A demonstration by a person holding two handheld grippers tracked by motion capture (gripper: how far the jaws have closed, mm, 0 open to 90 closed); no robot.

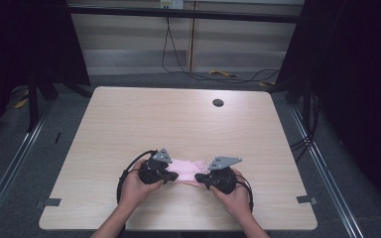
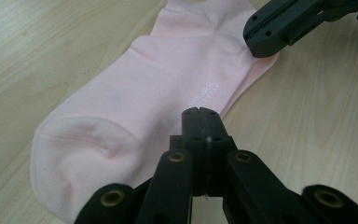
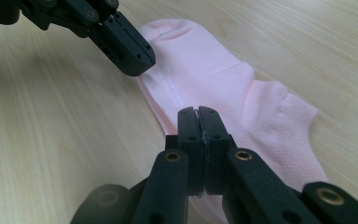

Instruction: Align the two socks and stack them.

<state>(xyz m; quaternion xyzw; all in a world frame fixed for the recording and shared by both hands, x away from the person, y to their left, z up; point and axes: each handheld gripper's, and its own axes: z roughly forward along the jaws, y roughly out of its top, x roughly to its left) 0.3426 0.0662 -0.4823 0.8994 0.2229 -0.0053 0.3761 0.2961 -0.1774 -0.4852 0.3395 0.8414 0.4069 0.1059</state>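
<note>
The light wood-grain table (image 1: 178,119), rectangular with rounded corners, takes up the middle of the high view, with a small round dark cable hole (image 1: 218,102) near its far right part. Behind it, black cables (image 1: 178,59) hang down a pale panelled wall onto the grey floor.

On the near part of the table lies the pale pink ankle sock (image 1: 186,167) — flat on the wood, stretched sideways between the two hands. In the left gripper view the sock (image 2: 135,112) runs from its rounded toe end at the lower left up to the far end at the top, with a line of small white lettering near its right edge. In the right gripper view it (image 3: 214,79) runs from the upper middle down to the lower right, where the knit looks coarser.

The person's left hand (image 1: 136,191) and right hand (image 1: 235,196) come in from the bottom, each around a black tool topped by a grey three-cornered plate.

The left gripper (image 2: 199,112) has its jaws pressed together over the sock's right edge, beside the lettering — whether fabric is pinched between the pads cannot be told. The right gripper (image 3: 198,112) likewise has its jaws together at the sock's left edge, and again a pinch of cloth cannot be made out. Each gripper's closed tip also shows in the other's view, resting at the sock's edge.
</note>
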